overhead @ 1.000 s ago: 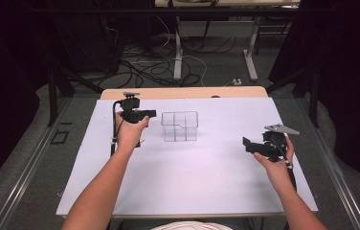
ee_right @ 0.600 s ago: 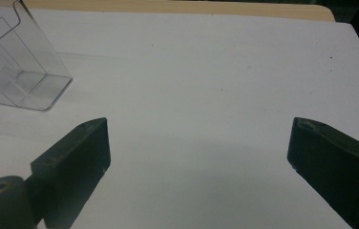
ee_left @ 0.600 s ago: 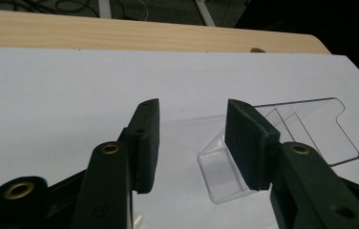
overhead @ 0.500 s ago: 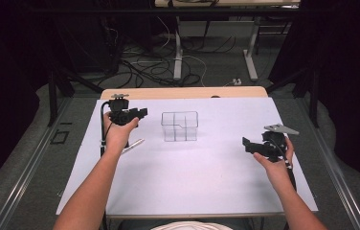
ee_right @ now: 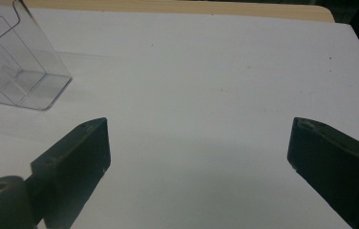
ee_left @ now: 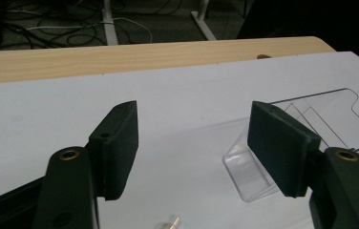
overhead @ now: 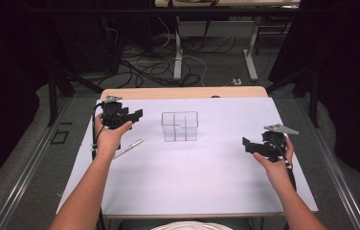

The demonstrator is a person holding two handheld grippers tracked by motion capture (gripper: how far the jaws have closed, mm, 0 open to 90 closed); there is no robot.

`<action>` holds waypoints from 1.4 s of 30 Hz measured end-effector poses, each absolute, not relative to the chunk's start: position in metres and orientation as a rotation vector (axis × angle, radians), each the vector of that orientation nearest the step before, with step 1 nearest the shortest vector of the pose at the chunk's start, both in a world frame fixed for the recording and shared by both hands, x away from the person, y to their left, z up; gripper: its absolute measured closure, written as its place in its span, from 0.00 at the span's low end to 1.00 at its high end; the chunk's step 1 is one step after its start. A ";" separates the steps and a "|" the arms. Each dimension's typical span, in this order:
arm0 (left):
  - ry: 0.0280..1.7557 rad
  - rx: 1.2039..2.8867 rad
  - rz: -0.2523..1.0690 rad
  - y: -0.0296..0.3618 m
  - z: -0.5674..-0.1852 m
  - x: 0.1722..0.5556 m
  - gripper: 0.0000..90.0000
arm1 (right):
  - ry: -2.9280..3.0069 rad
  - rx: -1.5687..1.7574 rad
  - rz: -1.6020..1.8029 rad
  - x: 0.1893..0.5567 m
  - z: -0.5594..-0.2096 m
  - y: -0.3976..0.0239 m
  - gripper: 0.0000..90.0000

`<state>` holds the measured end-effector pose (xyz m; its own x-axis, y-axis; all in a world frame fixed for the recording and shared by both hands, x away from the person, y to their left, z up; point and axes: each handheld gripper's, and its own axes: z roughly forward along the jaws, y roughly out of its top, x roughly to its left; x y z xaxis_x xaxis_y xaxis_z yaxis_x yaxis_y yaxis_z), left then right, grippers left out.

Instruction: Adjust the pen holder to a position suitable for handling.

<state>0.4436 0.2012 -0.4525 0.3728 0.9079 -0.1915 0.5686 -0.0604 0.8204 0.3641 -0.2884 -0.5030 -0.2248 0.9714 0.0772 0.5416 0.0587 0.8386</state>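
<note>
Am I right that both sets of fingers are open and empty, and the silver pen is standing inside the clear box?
Not quite. Both the left gripper and right gripper are open and empty, but the high view shows the silver pen lying flat on the white table, beside the left hand, well apart from the clear box.

Table: we note a white sheet [overhead: 192,177] over a pale wooden top [overhead: 183,92].
Floor: grey, with loose cables [overhead: 140,64] lying behind the table.
Furniture: white desk legs [overhead: 178,52] beyond.
Light: surroundings dark.
</note>
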 end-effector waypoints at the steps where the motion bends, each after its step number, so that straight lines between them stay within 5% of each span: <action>1: 1.301 1.756 0.483 0.203 -0.452 0.443 0.36 | 1.818 1.508 1.065 0.364 -0.503 -0.288 0.08; 18: 1.302 1.815 0.526 0.227 -0.459 0.438 0.18 | 1.828 1.518 1.059 0.365 -0.504 -0.288 0.08; 42: 1.096 2.186 0.679 0.233 -0.469 0.423 0.18 | 1.832 1.499 1.060 0.364 -0.503 -0.288 0.08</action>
